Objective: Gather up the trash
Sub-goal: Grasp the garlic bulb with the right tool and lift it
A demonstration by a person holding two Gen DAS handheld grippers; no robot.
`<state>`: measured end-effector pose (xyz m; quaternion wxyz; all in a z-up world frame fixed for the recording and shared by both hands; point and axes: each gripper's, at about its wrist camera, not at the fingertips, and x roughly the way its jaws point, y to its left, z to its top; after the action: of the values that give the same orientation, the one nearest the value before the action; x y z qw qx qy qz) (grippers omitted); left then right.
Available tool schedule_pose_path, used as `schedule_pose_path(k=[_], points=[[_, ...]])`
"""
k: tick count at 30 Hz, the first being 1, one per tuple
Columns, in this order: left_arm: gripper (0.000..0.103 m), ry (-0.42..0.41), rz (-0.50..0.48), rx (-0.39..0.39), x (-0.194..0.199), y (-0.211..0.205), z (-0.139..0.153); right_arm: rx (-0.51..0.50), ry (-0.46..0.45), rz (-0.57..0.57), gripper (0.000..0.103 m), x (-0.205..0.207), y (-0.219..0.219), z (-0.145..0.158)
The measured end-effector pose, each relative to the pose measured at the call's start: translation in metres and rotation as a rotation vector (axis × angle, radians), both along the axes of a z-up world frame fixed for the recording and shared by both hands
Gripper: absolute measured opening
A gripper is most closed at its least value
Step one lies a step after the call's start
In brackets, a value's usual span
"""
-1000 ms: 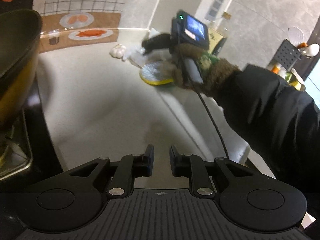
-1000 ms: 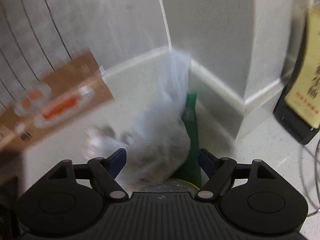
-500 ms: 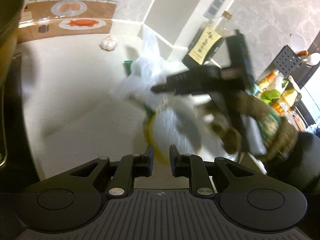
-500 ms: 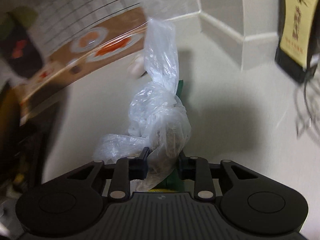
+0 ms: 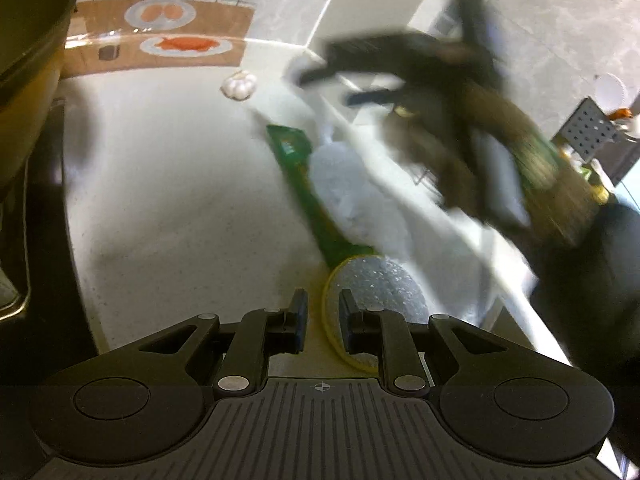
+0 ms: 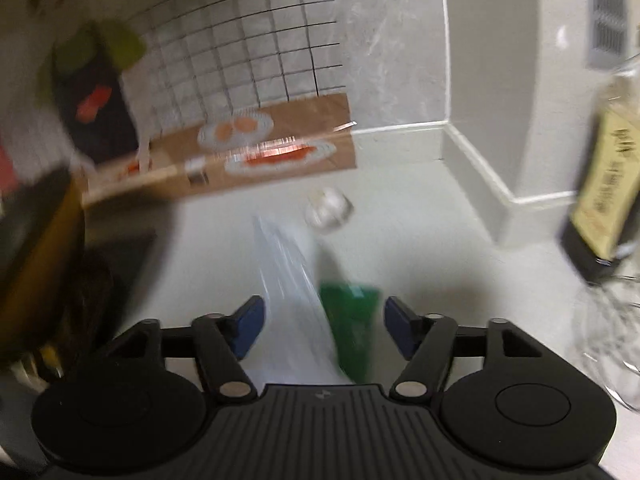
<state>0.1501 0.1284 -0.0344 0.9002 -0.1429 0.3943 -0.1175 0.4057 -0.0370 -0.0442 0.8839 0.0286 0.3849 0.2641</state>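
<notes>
On a pale kitchen counter [image 5: 168, 208], a clear plastic bag [image 5: 352, 196] lies across a green wrapper [image 5: 296, 168]. The right gripper [image 6: 324, 326], jaws just reopened wide, straddles both untouched; the left gripper [image 5: 322, 322] hovers narrowly parted, empty, near a garlic bulb [image 5: 239, 84].

Left wrist camera is looking forward and down along its fingers, sitting close over the pale speckled countertop [image 5: 168, 216]. Right wrist camera is facing the tiled wall corner, likewise angled down. Both views are sharing the white garlic bulb [image 5: 239, 84] [image 6: 329, 210] and green flat packet [image 5: 304, 184] [image 6: 352, 320].
</notes>
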Motion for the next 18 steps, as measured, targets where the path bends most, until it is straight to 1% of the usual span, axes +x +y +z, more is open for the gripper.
schedule_pose_path(k=[2,3,4,7,9,11,12,13,14,16,18], points=[[0.020,-0.013,-0.019,0.009,-0.006,0.000,0.001,0.038,0.050,-0.025,0.072,0.042,0.019,-0.003],[0.020,-0.017,-0.025,0.014,-0.009,0.001,0.002,0.036,0.063,-0.033,0.072,0.060,0.030,-0.005],[0.020,-0.019,-0.027,0.019,-0.010,0.002,0.002,0.026,0.077,-0.045,0.072,0.077,0.041,-0.008],[0.020,-0.024,-0.010,0.044,-0.017,0.009,0.004,-0.014,0.121,-0.094,0.072,0.126,0.079,-0.030],[0.020,-0.027,0.026,0.057,-0.023,0.016,0.005,-0.072,0.145,-0.124,0.072,0.150,0.100,-0.046],[0.020,-0.020,0.069,0.054,-0.025,0.027,0.005,-0.124,0.171,-0.141,0.070,0.166,0.112,-0.062],[0.020,-0.016,0.088,0.053,-0.027,0.033,0.005,-0.133,0.184,-0.147,0.065,0.171,0.116,-0.068],[0.020,-0.012,0.108,0.050,-0.028,0.038,0.005,-0.125,0.199,-0.148,0.053,0.175,0.118,-0.072],[0.020,-0.010,0.119,0.047,-0.029,0.040,0.005,-0.127,0.186,-0.146,0.051,0.174,0.121,-0.071],[0.020,-0.007,0.133,0.036,-0.029,0.045,0.004,-0.159,0.200,-0.099,0.051,0.171,0.125,-0.067],[0.020,-0.007,0.130,0.025,-0.027,0.047,0.004,-0.145,0.192,-0.060,0.051,0.160,0.122,-0.058]])
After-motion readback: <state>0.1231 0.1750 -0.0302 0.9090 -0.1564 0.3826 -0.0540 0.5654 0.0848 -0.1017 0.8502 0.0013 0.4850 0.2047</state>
